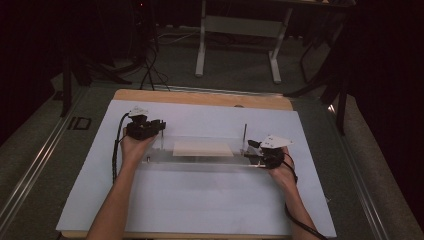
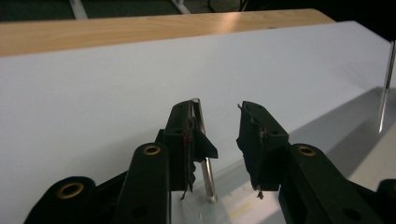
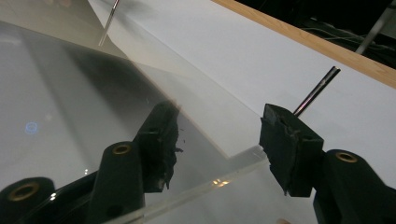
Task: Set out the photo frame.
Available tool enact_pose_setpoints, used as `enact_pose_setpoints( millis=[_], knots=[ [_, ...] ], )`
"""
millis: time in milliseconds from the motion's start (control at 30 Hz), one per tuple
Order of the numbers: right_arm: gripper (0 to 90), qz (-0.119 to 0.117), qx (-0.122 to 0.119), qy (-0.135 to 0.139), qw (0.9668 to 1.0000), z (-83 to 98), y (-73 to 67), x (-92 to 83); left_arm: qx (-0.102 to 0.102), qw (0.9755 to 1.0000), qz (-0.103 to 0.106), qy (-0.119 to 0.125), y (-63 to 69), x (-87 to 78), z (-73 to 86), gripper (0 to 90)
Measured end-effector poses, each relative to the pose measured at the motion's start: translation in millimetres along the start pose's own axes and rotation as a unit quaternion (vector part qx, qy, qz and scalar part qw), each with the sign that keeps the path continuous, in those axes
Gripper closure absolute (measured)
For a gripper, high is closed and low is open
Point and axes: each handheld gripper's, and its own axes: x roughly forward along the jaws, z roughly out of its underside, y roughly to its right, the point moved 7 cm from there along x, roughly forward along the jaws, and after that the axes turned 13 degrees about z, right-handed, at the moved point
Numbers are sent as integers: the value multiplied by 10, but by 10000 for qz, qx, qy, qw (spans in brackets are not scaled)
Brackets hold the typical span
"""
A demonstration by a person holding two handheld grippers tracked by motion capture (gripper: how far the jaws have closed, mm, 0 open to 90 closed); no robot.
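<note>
Both grippers gape: left gripper (image 2: 215, 140) beside a thin pin (image 2: 204, 154), right gripper (image 3: 219, 144) astride the clear plate (image 1: 200, 162) (its 3 o'clock end), so closing carelessly might bend the pin or tip the plate.

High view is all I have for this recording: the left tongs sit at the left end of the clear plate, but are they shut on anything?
Observer: No. The left tongs are open. A thin metal rod stands upright in the gap, close against one jaw and well apart from the other.
Operator: And the right tongs, at the other end?
Observer: The right tongs are open too. They straddle the edge of the clear plate, one jaw seen through it and one beyond its edge. I cannot tell whether either jaw touches it.
</note>
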Motion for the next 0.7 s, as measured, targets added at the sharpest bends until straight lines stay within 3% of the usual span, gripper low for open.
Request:
enact_pose_setpoints(
  millis=[167,233,367,700],
  knots=[
    [449,-4,5,-13,10000,-6,5,1,335,9994,26,26,85,-119,48,639],
    [449,-6,19,-17,10000,-8,5,1,345,9992,148,115,116,-168,64,632],
    [449,-17,30,-40,10000,-17,10,3,388,9989,197,164,146,-251,112,622],
    [449,-35,123,-59,9999,-42,27,8,563,9982,144,146,197,-396,260,593]
  ],
)
